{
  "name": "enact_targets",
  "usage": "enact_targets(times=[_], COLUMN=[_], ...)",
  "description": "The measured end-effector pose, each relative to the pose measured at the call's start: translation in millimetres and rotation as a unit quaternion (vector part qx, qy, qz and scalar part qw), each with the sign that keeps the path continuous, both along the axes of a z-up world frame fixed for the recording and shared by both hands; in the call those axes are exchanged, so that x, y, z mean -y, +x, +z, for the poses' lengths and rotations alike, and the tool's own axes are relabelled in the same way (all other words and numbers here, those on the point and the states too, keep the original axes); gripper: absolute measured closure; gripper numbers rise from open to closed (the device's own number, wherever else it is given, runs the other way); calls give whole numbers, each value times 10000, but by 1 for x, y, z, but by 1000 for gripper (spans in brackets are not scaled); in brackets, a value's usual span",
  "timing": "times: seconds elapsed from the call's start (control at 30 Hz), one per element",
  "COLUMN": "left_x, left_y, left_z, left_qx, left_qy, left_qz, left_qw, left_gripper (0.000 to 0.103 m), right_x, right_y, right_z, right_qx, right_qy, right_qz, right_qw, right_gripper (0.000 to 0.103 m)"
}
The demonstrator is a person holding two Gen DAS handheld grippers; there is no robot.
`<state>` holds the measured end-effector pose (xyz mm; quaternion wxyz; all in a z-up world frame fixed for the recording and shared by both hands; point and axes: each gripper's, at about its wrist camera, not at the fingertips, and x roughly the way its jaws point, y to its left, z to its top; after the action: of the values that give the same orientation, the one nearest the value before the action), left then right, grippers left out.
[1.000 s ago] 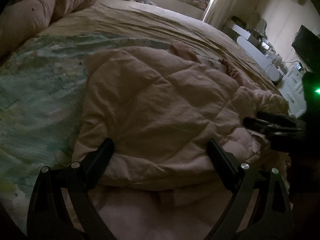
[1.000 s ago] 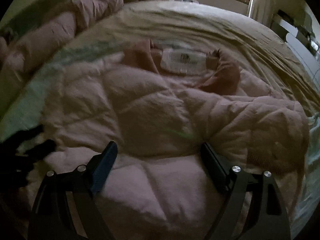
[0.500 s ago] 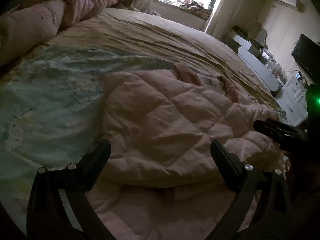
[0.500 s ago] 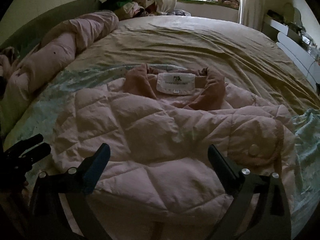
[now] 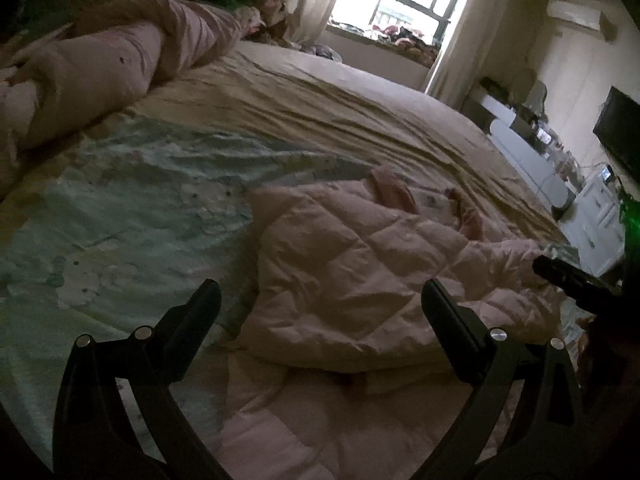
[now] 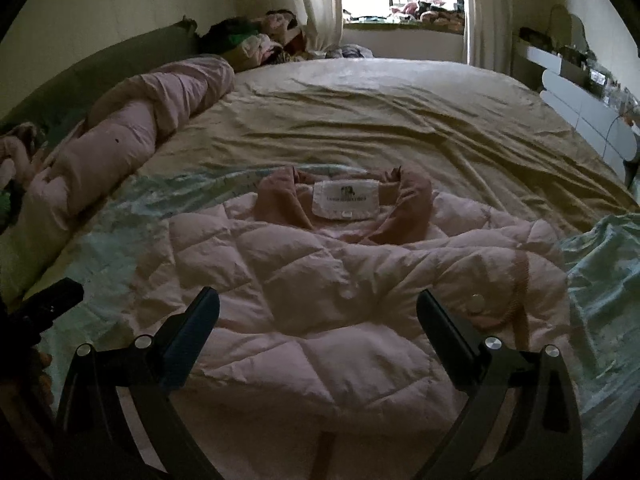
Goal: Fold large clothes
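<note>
A pale pink quilted puffer jacket (image 6: 320, 292) lies folded on the bed, collar and white label (image 6: 346, 199) facing away from me. It also shows in the left wrist view (image 5: 360, 280). My right gripper (image 6: 318, 308) is open and empty, held above the jacket's near half. My left gripper (image 5: 320, 300) is open and empty, above the jacket's left edge. The right gripper's fingers (image 5: 568, 280) show at the right edge of the left wrist view. The left gripper's fingers (image 6: 52, 300) show at the left edge of the right wrist view.
The jacket rests on a mint patterned blanket (image 5: 120, 220) over a beige sheet (image 6: 380, 120). A rolled pink duvet (image 6: 132, 132) lies along the left side. A white dresser (image 6: 580, 100) and a dark TV (image 5: 620, 136) stand at the right.
Both grippers have drawn back and up from the jacket, so more of the bed and room shows. The jacket stays folded on the bed.
</note>
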<state>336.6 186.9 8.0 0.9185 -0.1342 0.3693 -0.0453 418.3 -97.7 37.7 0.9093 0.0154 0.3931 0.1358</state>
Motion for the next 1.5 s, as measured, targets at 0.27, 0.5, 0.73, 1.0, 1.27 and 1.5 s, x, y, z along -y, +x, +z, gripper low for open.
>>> enact_targets(times=[0.27,0.5,0.73,1.0,1.27,1.5], left_x=[-19,-25,-27,-18,-4,4], left_y=[-11,-30,-46,-56,-76,-89], left_z=[16,39,52,52,55,54], left_qx=[125,434,660,650,735,711], left_qy=[-30,-7,45,102,182,233], left_qz=[239,326,429,346,234,185], left_qw=[9996,9985,9969,9972,9969,9970], left_gripper=[9,9,9,9,9,9], right_x=[1,9,15,22,32,40], right_y=[-14,-25,-38,-52,-64,-78], right_z=[17,41,54,57,60,63], right_qx=[208,428,575,568,642,654], right_qy=[79,190,243,263,316,380], right_qz=[-26,-108,-115,-48,-18,-40], right_qw=[9998,9988,9980,9980,9974,9971], right_gripper=[4,4,4,4,4,4])
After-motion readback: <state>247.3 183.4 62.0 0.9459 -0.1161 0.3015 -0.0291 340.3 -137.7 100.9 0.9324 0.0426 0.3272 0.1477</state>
